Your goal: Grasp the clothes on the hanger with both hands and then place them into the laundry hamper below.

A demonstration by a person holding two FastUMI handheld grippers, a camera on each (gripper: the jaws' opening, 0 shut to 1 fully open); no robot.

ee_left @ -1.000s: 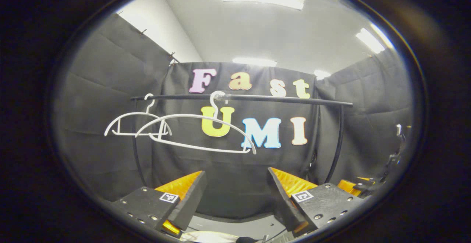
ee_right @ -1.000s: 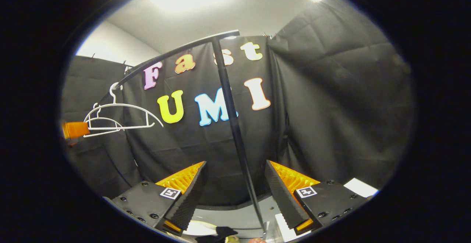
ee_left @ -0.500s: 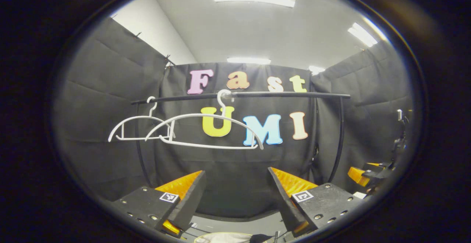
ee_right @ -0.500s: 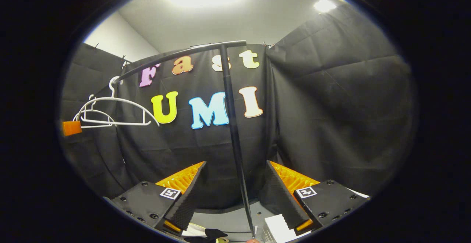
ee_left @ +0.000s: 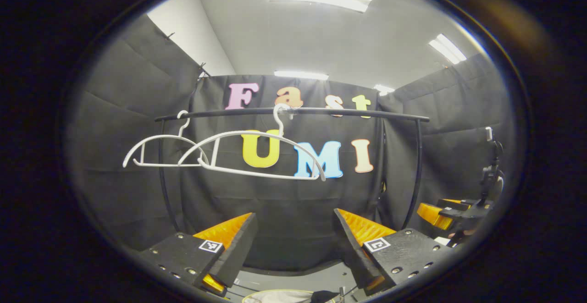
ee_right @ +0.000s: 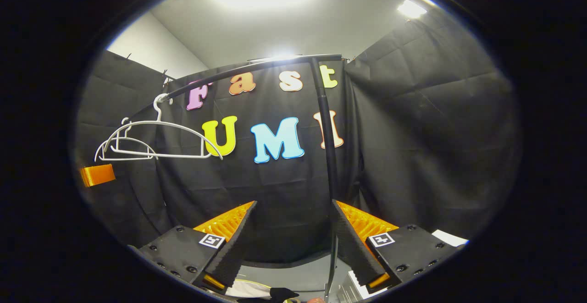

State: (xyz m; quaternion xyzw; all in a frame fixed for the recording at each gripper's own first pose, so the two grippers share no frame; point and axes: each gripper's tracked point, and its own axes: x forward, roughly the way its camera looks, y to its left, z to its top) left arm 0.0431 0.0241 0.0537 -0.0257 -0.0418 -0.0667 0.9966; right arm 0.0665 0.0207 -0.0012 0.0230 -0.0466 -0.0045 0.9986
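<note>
White wire hangers hang bare on the black rail, and that is the telling thing: no garment is on either of them. In the left gripper view the nearer hanger (ee_left: 257,154) sits above and a little left of the left gripper (ee_left: 293,243), with the second hanger (ee_left: 160,151) farther left along the rail (ee_left: 293,112). The clothes look to be already down below: a pale rim with dark cloth against it shows at the very bottom, just under the fingers, which I take for the laundry hamper (ee_left: 275,296) with the clothes (ee_left: 323,296) in it, though too little shows to be sure.

Over the last second the nearer hanger goes from tilted and swinging to nearly level, so it is settling after being let go. The left gripper stands wide, nothing between its fingers. The right gripper (ee_right: 293,243) is equally wide and empty; the rack's upright post (ee_right: 326,156), which a second ago rose between its fingers, now stands just before its right finger, so that hand has drifted leftward. A scrap of dark cloth (ee_right: 279,294) over something pale lies just beneath it.

From the left gripper view the right gripper (ee_left: 447,211) is seen well off to the right and low.

My judgement: the drop is done and both hands are backing away.
</note>
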